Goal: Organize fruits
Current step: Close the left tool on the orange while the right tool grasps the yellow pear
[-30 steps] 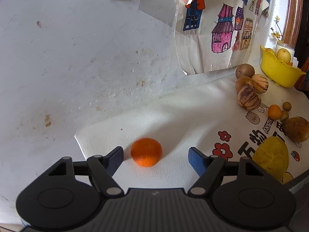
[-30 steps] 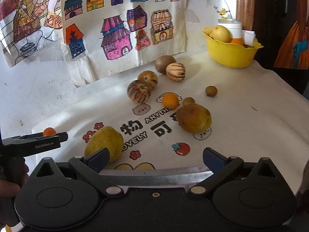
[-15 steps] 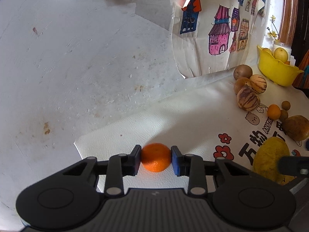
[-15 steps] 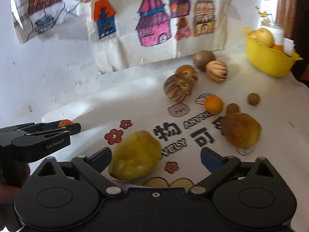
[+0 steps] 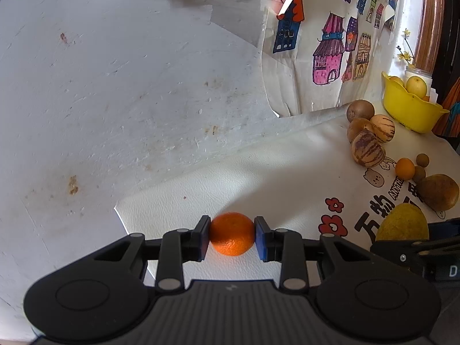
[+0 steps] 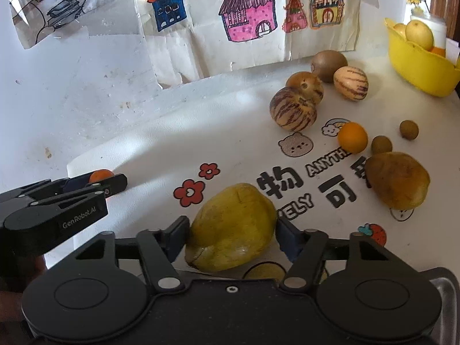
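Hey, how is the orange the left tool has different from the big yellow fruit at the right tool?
The small orange is round and bright orange; the big yellow fruit is lumpy, oblong and yellow-green. The orange is much smaller. The left tool is shut on the orange, while the right tool has just been closing around the yellow fruit, pads at its sides. Both rest on the white printed mat.

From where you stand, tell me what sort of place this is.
Probably a room in a home, perhaps one a child uses. Hand-coloured house drawings are taped to a scuffed white wall, and loose fruit lies on a cartoon-printed table cover beside a yellow bowl of fruit.
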